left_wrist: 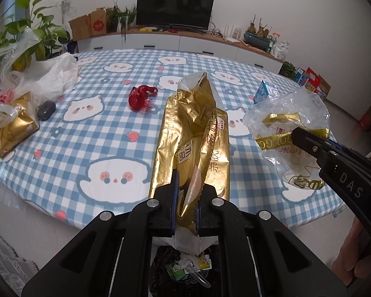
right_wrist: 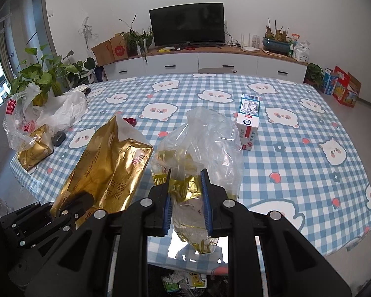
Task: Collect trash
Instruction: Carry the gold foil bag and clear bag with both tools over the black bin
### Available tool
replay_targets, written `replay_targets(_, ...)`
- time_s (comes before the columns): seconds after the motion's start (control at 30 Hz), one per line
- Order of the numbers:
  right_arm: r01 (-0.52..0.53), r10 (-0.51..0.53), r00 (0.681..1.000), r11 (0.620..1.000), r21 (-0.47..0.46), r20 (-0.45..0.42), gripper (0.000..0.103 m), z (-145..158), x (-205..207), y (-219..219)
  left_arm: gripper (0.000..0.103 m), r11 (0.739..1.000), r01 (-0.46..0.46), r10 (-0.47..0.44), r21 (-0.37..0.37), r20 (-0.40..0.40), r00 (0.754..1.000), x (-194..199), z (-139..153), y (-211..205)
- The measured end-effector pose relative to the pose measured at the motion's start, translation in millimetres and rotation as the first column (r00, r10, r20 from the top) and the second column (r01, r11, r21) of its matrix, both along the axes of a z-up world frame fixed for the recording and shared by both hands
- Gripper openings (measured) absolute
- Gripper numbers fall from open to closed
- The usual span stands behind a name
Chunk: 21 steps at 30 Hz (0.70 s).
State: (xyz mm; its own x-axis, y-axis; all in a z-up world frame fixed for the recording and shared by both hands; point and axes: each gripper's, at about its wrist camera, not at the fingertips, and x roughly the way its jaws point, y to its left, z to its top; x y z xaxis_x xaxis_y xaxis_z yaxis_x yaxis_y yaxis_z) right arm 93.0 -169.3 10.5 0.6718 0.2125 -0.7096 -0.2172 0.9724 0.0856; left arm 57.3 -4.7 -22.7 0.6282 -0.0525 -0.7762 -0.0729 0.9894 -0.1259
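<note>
Bin [left_wrist: 183,269] lined in black, already holding cartons and wrappers, sits lowest in both wrist views, just below the near table edge. Directly above it, the left gripper [left_wrist: 185,212] is clamped on the lower end of a gold foil wrapper [left_wrist: 193,133], which stands upright over the checked tablecloth [left_wrist: 106,133]. Just to its right, the right gripper [right_wrist: 186,205] pinches a crumpled clear plastic bag [right_wrist: 205,143] with gold printed bands — its blue pads pressed into the bag's middle, the bag likewise held over the table edge. Farther in, a milk carton [right_wrist: 248,121] stands upright on the cloth, and a red tasselled scrap [left_wrist: 142,97] lies near the centre. At the left edge rest a gold tissue pack [left_wrist: 11,128], a grey mouse [left_wrist: 46,109] and loose white plastic bags [left_wrist: 49,76]. Beyond the table — a dark television [left_wrist: 175,8] on a white sideboard [left_wrist: 185,40].
</note>
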Motion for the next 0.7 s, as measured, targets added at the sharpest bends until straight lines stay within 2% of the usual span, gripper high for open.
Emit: replay_targets(0.7, -0.002, 0.002, 1.000, 1.000, -0.001, -0.014, 0.019, -11.8, -89.1, -6.7, 0.009, 1.000, 0.005, -0.005, -0.030, 0.004, 1.000, -98.7, -7.8, 1.7)
